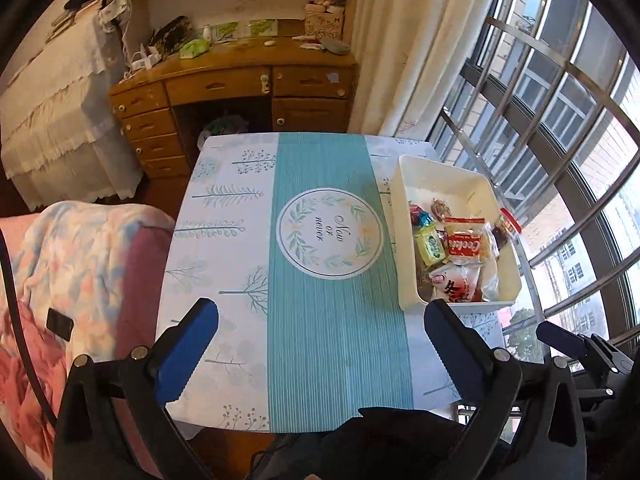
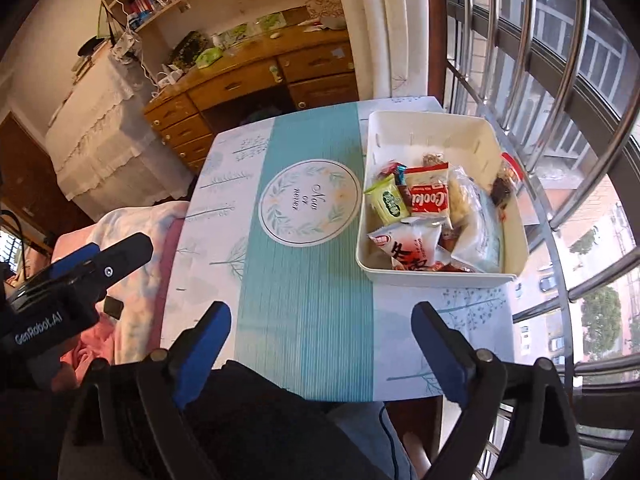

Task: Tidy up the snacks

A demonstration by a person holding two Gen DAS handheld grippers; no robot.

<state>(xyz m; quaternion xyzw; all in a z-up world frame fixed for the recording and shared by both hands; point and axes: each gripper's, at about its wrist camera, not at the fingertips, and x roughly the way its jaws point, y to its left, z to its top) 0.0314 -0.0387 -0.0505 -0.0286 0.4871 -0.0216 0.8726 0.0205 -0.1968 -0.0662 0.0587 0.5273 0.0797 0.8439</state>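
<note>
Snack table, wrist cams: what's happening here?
A person holds a hand-held gripper in each hand above the table. The left hand-held gripper and right hand-held gripper are both open and empty. All the visible snacks sit in the white bin on the window side: a red cookie pack, a green packet, wrapped candies. The tablecloth itself carries no loose snacks, so the sorting looks done.

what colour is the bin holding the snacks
The bin is plain white; the right wrist view shows it best.

Snacks [image 2: 424,216] in bin [image 2: 436,124], table's [image 2: 304,320] right
</note>
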